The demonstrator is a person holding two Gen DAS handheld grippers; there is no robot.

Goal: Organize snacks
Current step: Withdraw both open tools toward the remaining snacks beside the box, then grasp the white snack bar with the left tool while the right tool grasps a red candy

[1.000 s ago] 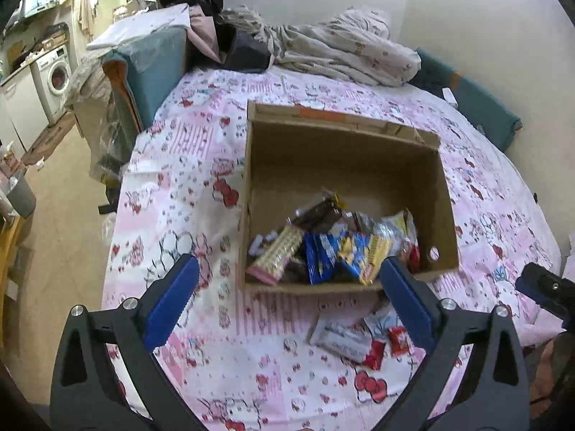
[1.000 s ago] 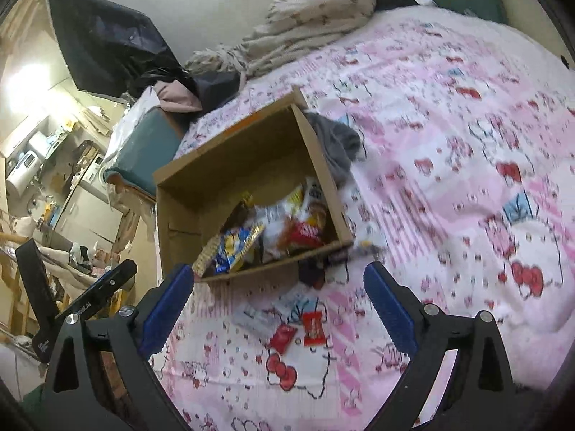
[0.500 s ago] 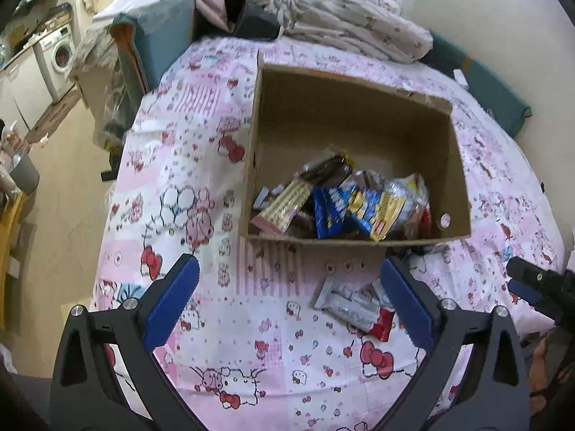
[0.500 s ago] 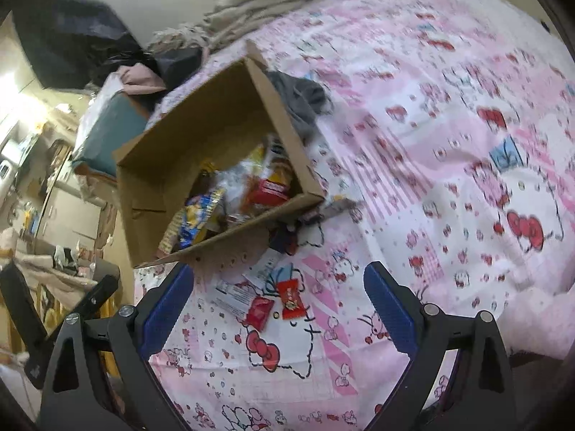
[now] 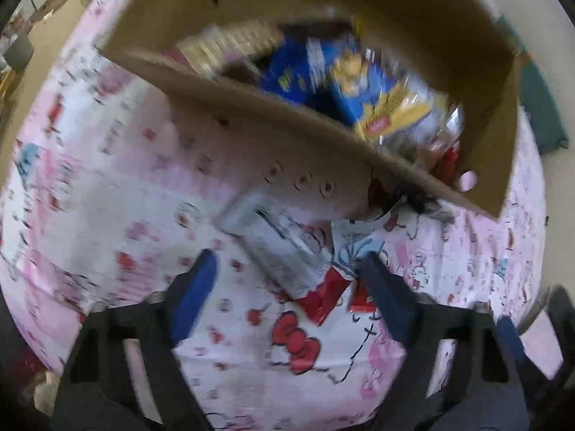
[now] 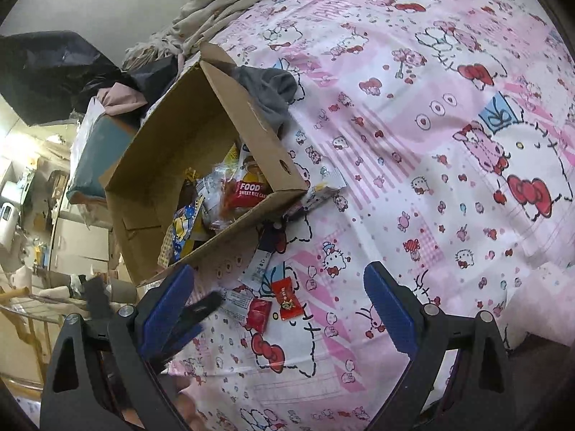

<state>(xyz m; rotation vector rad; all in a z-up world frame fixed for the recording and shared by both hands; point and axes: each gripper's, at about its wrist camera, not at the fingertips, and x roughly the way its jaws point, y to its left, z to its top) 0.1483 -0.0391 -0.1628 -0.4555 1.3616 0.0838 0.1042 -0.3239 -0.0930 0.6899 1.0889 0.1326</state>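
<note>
While the left gripper (image 5: 287, 273) points steeply down at the bed, its blue jaws are closing with nothing pressed between them yet — the silver wrapper (image 5: 276, 244) lies in the gap just ahead of the tips. That wrapper's long axis runs diagonally, one end up toward the left jaw's side near the cardboard box (image 5: 251, 125), the other toward the right jaw. Its lower end touches a red packet (image 5: 323, 298); a second red candy (image 5: 361, 300) sits against the right jaw's inner side. The view is blurred. The right gripper (image 6: 280, 301) stands wide open and empty, the same two red pieces (image 6: 258, 314) lying between its jaws on the pink patterned sheet (image 6: 431, 179) — nearer its left jaw.
</note>
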